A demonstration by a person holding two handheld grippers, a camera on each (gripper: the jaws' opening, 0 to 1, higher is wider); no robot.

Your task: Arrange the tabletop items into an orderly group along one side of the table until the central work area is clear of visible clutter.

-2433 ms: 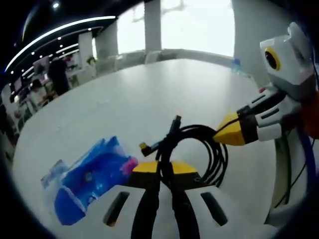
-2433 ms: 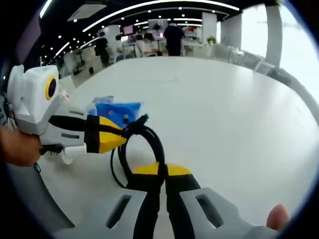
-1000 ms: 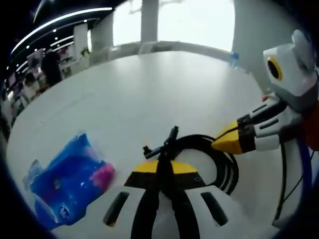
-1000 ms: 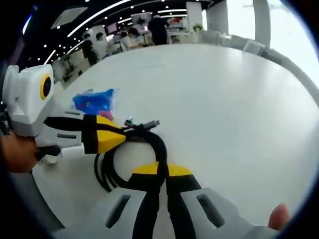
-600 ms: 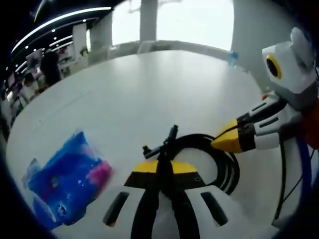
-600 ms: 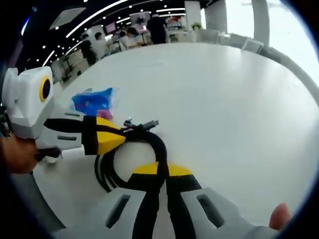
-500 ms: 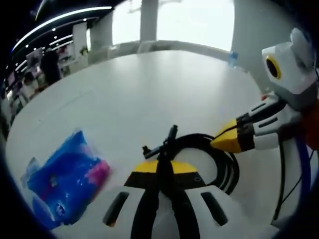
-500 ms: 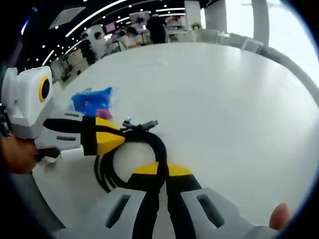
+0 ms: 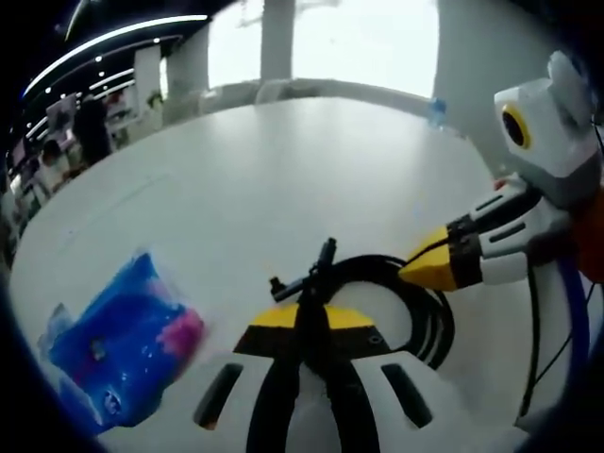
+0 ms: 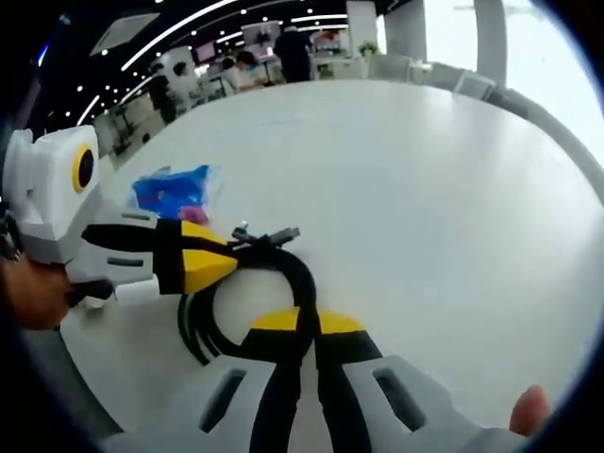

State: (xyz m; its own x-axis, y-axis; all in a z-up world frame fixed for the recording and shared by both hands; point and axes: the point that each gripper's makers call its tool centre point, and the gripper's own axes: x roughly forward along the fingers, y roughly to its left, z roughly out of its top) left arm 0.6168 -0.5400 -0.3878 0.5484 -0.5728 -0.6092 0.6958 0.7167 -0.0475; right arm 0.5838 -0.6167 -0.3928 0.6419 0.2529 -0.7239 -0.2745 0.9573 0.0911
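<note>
In the left gripper view, a blue plastic packet [image 9: 118,354] is lying on the white table [image 9: 264,179] to the left, well apart from the black cable coil [image 9: 415,302], and people are standing far off at the left. The left gripper [image 9: 304,316] is pinching the coil's near strand with jaws closed, its plug ends [image 9: 307,274] pointing away toward the far side. The right gripper [image 9: 425,267] is reaching in from the right, closed on the coil's far arc. In the right gripper view, the right gripper [image 10: 302,321] is clamping the coil [image 10: 283,274]; the left gripper [image 10: 212,267] is meeting it from the left, plugs pointing right, the packet [image 10: 175,192] lying beyond.
</note>
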